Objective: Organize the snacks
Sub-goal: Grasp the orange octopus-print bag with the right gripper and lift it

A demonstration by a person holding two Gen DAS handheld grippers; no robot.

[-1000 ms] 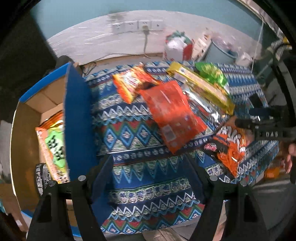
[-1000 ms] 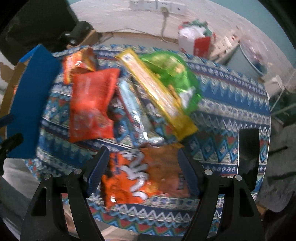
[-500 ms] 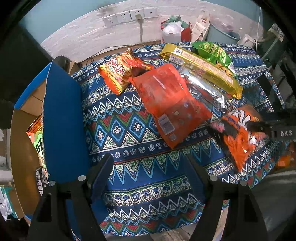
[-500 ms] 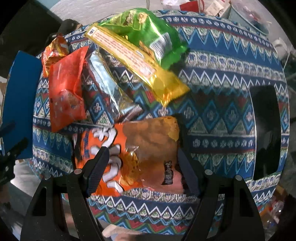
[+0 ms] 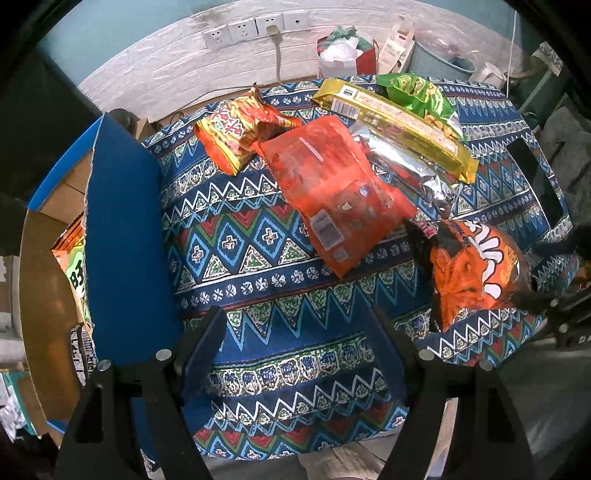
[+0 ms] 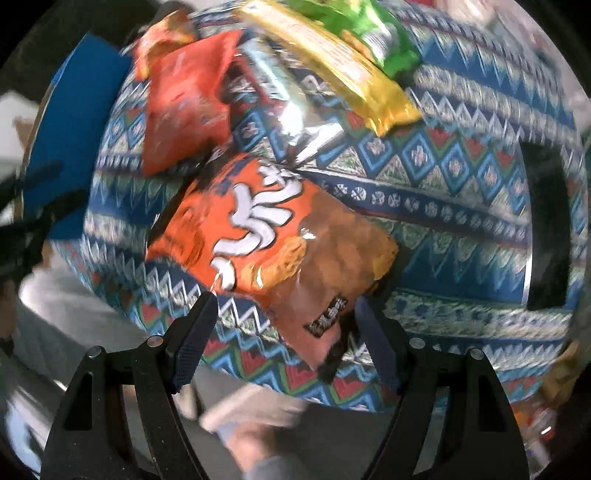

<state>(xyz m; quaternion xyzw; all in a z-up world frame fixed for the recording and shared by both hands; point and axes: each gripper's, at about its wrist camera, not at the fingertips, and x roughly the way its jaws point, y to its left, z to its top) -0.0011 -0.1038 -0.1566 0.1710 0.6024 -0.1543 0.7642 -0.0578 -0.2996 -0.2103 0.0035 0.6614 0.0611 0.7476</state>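
Several snack bags lie on a patterned cloth table (image 5: pixel 258 266). An orange chip bag with white lettering (image 6: pixel 273 236) lies near the front edge, between my right gripper's (image 6: pixel 284 325) open fingers; it also shows in the left wrist view (image 5: pixel 476 266). A red-orange bag (image 5: pixel 332 188), a small orange-yellow bag (image 5: pixel 236 129), a silver pack (image 5: pixel 410 166), a long yellow pack (image 5: pixel 399 122) and a green bag (image 5: pixel 421 98) lie further back. My left gripper (image 5: pixel 295 343) is open and empty above the cloth. A cardboard box (image 5: pixel 40 280) with a blue flap (image 5: pixel 125 240) stands at the left and holds snacks.
A dark phone (image 5: pixel 535 177) lies on the table's right side. A wall with sockets (image 5: pixel 255 27), a red bag (image 5: pixel 343 55) and a bucket (image 5: pixel 439 62) stand behind the table. The right wrist view is motion-blurred.
My right gripper has moved down to the orange chip bag, which now lies angled between its fingers. My left gripper has moved further over the table; the box has slid toward the left edge of its view.
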